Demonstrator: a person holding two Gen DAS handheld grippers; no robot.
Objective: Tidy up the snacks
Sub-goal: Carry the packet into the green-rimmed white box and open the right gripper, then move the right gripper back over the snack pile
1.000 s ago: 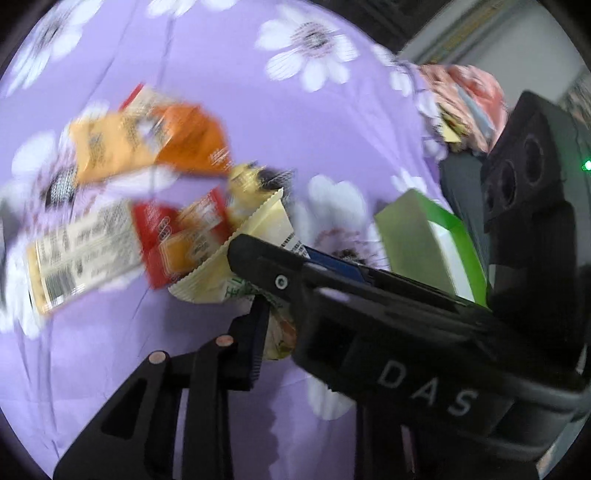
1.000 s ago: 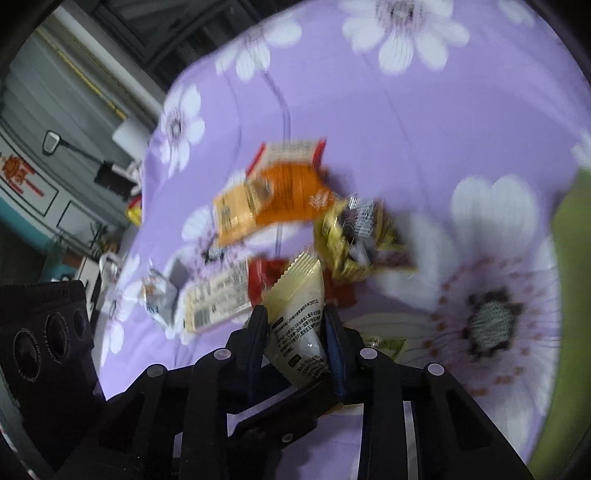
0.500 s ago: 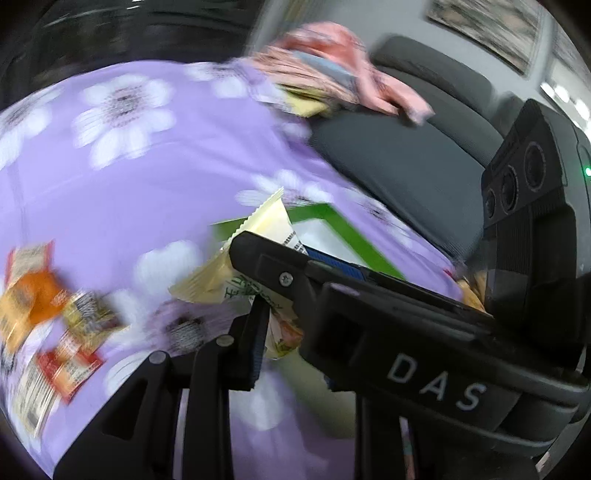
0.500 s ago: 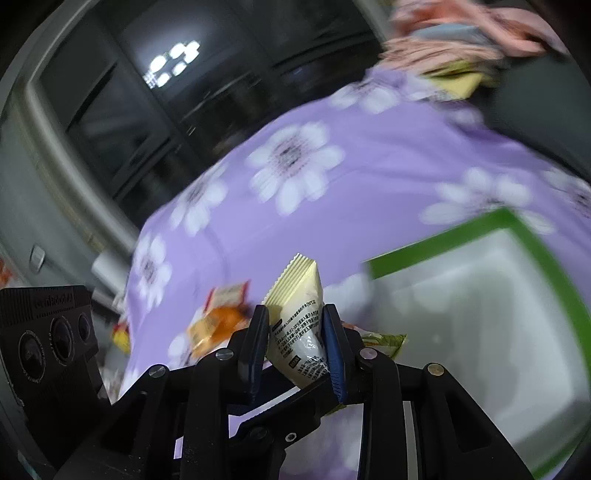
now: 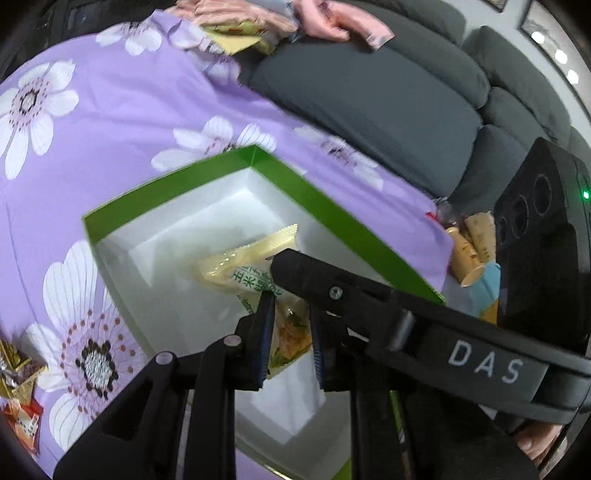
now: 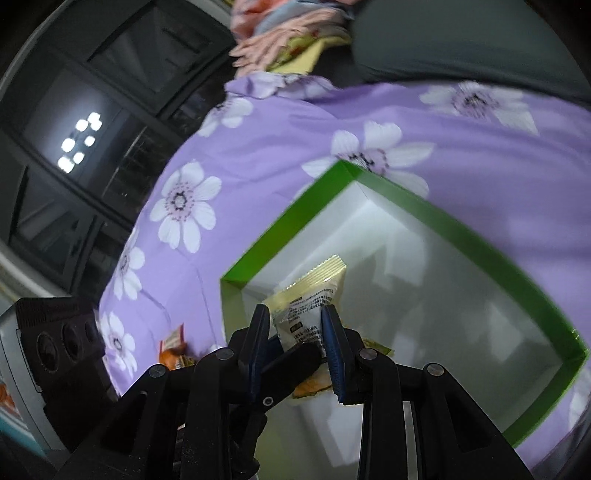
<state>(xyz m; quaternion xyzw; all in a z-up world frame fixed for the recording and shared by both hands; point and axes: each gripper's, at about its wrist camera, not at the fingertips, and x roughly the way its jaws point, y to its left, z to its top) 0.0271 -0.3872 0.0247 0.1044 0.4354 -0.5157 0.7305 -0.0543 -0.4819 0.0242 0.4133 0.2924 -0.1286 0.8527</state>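
A pale yellow snack packet [image 5: 243,264] [image 6: 314,295] hangs over the white inside of a green-rimmed box [image 5: 192,175] [image 6: 461,236]. Both grippers hold it. My left gripper [image 5: 290,332] is shut on its lower end. My right gripper [image 6: 295,332] is shut on the same packet, and its finger crosses the left wrist view. A few snack packets [image 5: 14,373] lie on the purple cloth at the far left; an orange one [image 6: 171,350] shows in the right wrist view.
The box sits on a purple flowered cloth [image 5: 110,110]. A dark grey sofa [image 5: 388,92] with pink cloth [image 5: 332,22] lies beyond. Paper cups [image 5: 469,254] lie beside the box's right corner.
Both grippers have carried the yellow packet from above the snack pile on the cloth rightward to over the open box. The jaws now stand slightly wider around the packet.
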